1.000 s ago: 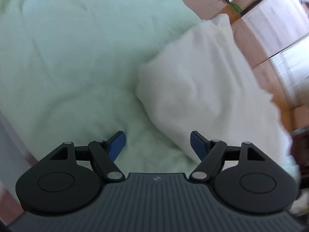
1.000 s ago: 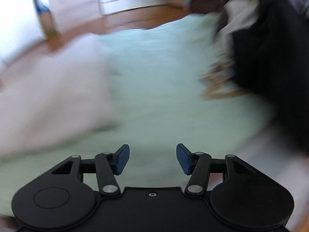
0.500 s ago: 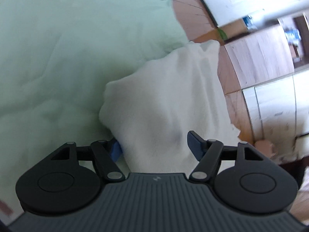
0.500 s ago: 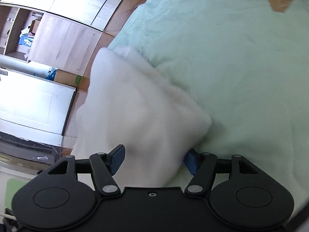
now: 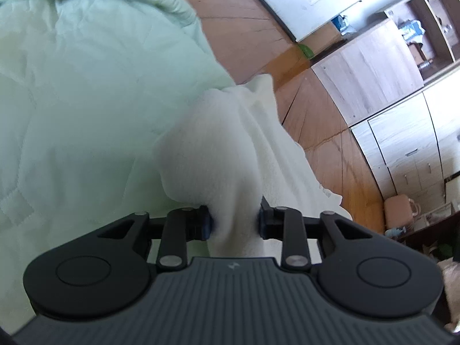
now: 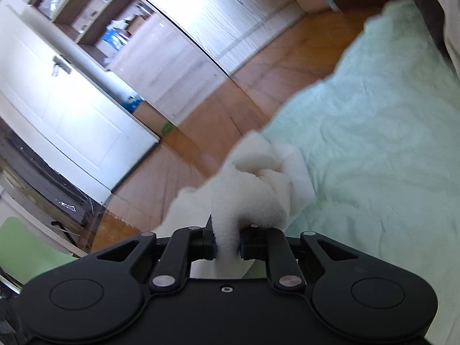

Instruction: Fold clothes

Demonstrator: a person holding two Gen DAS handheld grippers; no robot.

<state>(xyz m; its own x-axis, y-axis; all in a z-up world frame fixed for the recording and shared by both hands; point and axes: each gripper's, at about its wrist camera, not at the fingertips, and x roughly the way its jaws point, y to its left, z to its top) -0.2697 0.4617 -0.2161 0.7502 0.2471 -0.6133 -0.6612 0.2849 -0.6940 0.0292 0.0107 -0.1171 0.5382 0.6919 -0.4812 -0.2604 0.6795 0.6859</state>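
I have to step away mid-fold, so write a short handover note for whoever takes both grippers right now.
Left gripper: jaws closing on a bunched fold of the white fleece garment.
Right gripper: jaws closing on another bunch of the same garment.
Garment: gathered at the edge of the pale green quilt, partly hanging toward the wooden floor.
Done: both pinches made.
Left: no neat fold shows yet; probably lift, spread it flat, then fold.
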